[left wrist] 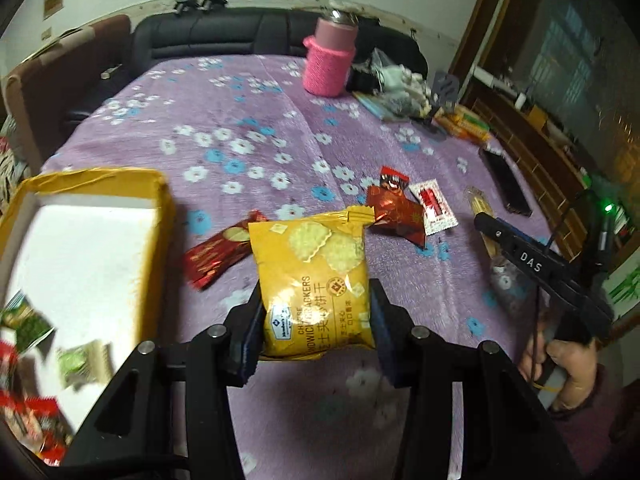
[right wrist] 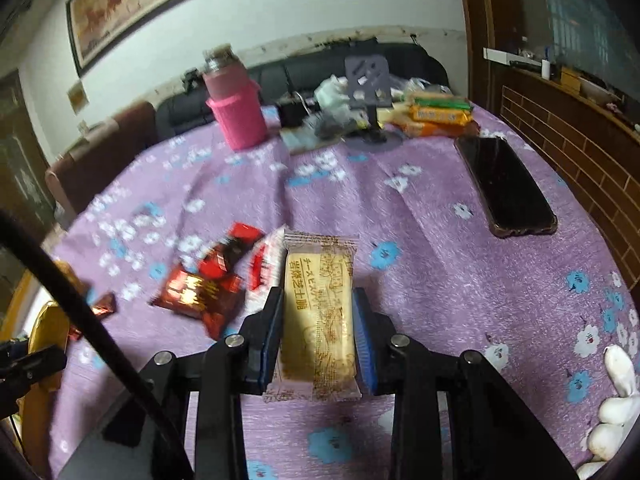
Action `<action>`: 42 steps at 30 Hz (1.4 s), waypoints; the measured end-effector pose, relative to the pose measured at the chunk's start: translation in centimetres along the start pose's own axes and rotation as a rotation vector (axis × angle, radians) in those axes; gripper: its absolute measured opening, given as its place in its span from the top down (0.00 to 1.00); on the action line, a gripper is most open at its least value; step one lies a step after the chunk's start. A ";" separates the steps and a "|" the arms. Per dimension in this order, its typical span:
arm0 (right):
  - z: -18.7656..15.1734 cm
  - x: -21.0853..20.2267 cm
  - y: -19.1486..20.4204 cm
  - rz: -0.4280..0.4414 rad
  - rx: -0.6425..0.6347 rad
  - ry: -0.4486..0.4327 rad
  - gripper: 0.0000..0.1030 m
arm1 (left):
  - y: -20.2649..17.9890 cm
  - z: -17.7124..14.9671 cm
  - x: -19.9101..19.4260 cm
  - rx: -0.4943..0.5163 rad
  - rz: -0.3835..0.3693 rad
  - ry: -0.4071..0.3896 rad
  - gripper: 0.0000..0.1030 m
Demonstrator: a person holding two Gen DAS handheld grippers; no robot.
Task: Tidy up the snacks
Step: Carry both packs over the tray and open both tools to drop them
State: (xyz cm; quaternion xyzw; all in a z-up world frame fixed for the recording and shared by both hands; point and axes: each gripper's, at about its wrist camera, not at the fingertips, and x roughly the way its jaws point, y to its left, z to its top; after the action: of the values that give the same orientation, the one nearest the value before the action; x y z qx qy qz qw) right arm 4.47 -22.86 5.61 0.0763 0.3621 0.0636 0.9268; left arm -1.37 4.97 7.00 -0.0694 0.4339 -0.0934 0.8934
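Observation:
My left gripper (left wrist: 316,316) is shut on a yellow cheese cracker pack (left wrist: 312,276), held above the purple flowered cloth. A yellow-rimmed white box (left wrist: 84,248) with several snacks inside lies to its left. My right gripper (right wrist: 318,320) is shut on a pale biscuit bar in clear wrap (right wrist: 318,312). Red snack packs (right wrist: 200,292) and a white-red pack (right wrist: 262,264) lie on the cloth to its left; they also show in the left wrist view (left wrist: 396,212). The right gripper's body (left wrist: 532,264) shows at the right of the left wrist view.
A pink bottle (right wrist: 236,112), a phone stand (right wrist: 368,80), a pile of bags and orange biscuit packs (right wrist: 440,114) stand at the table's back. A black phone (right wrist: 504,188) lies at the right. A dark sofa is behind the table; a wooden cabinet is at the right.

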 end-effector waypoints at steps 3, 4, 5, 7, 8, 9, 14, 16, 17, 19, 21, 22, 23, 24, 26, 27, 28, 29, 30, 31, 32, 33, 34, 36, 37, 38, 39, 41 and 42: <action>-0.1 -0.5 0.7 0.040 -0.008 -0.026 0.68 | 1.9 -0.9 -2.8 -0.048 0.007 -0.052 0.53; -0.1 -0.6 1.1 0.052 -0.013 -0.031 0.68 | 2.4 -1.1 -3.5 -0.062 0.010 -0.065 0.53; -0.2 -0.7 1.4 0.061 -0.017 -0.033 0.68 | 3.1 -1.4 -4.2 -0.080 0.013 -0.077 0.53; -0.4 -1.0 2.1 0.077 -0.021 -0.036 0.68 | 4.9 -2.1 -5.6 -0.118 0.028 -0.098 0.53; -0.5 -1.3 2.5 0.076 -0.026 -0.037 0.68 | 6.0 -2.4 -6.4 -0.138 0.039 -0.107 0.53; -0.5 -1.7 3.0 0.076 -0.033 -0.043 0.68 | 6.8 -2.6 -6.9 -0.153 0.049 -0.115 0.53; -0.9 -3.8 5.4 0.141 -0.022 -0.042 0.68 | 11.7 -4.1 -9.7 -0.250 0.119 -0.166 0.53; -0.9 -4.2 6.8 0.172 -0.030 -0.029 0.68 | 13.7 -4.8 -10.2 -0.293 0.143 -0.175 0.53; -0.8 -4.5 7.7 0.188 -0.041 -0.022 0.68 | 14.6 -5.1 -10.5 -0.315 0.148 -0.178 0.53; -0.6 -5.1 10.1 0.225 -0.073 -0.014 0.68 | 16.0 -5.8 -10.8 -0.346 0.154 -0.184 0.53; -0.5 -5.6 12.1 0.256 -0.102 -0.011 0.69 | 17.1 -6.3 -11.0 -0.363 0.168 -0.185 0.53; -0.5 -5.8 13.2 0.272 -0.117 -0.008 0.69 | 17.5 -6.5 -10.9 -0.368 0.175 -0.185 0.53; -0.5 -5.9 14.1 0.288 -0.130 -0.003 0.69 | 17.9 -6.7 -10.9 -0.371 0.178 -0.183 0.53; -0.6 -6.0 15.4 0.310 -0.147 0.008 0.69 | 18.3 -6.9 -10.7 -0.376 0.176 -0.176 0.53; -0.8 -5.7 17.7 0.347 -0.173 0.035 0.69 | 18.8 -7.0 -10.3 -0.384 0.165 -0.164 0.53; -1.0 -5.4 18.9 0.371 -0.189 0.055 0.69 | 18.9 -7.1 -10.2 -0.384 0.162 -0.160 0.53; -1.2 -5.1 20.1 0.391 -0.203 0.075 0.69 | 19.1 -7.2 -10.1 -0.381 0.159 -0.154 0.53; -1.4 -4.7 21.4 0.415 -0.217 0.101 0.69 | 19.2 -7.1 -10.0 -0.379 0.157 -0.149 0.53; -1.8 -4.4 22.5 0.433 -0.229 0.124 0.69 | 19.3 -7.0 -9.7 -0.377 0.152 -0.141 0.52; -2.1 -4.0 23.7 0.451 -0.242 0.149 0.69 | 19.5 -7.0 -9.5 -0.376 0.149 -0.135 0.53; -2.6 -3.4 25.1 0.468 -0.262 0.177 0.69 | 19.8 -7.0 -9.3 -0.376 0.146 -0.128 0.52; -3.0 -3.1 26.0 0.474 -0.277 0.193 0.69 | 20.0 -6.9 -8.9 -0.380 0.141 -0.117 0.52; -3.3 -2.6 27.2 0.477 -0.299 0.211 0.69 | 20.3 -6.9 -8.7 -0.382 0.137 -0.109 0.52; -4.2 -1.4 29.5 0.473 -0.351 0.242 0.69 | 20.6 -6.8 -8.1 -0.386 0.124 -0.093 0.52; -4.6 -0.9 30.3 0.468 -0.365 0.253 0.69 | 20.7 -6.8 -8.0 -0.385 0.121 -0.089 0.52; -4.9 0.0 31.1 0.462 -0.377 0.273 0.69 | 20.8 -6.8 -7.8 -0.382 0.118 -0.084 0.52; -5.3 0.5 31.6 0.460 -0.380 0.287 0.69 | 20.8 -6.8 -7.8 -0.381 0.114 -0.082 0.52; -5.7 1.7 32.3 0.451 -0.379 0.315 0.69 | 20.8 -6.8 -7.6 -0.378 0.101 -0.078 0.52; -5.8 2.3 32.5 0.443 -0.380 0.323 0.69 | 20.9 -6.8 -7.6 -0.376 0.096 -0.077 0.52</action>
State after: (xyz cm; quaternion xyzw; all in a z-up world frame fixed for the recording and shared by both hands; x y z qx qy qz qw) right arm 0.12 9.95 6.00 -0.0319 0.4605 0.3413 0.8188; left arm -9.08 26.71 4.34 -0.2177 0.4120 0.0345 0.8841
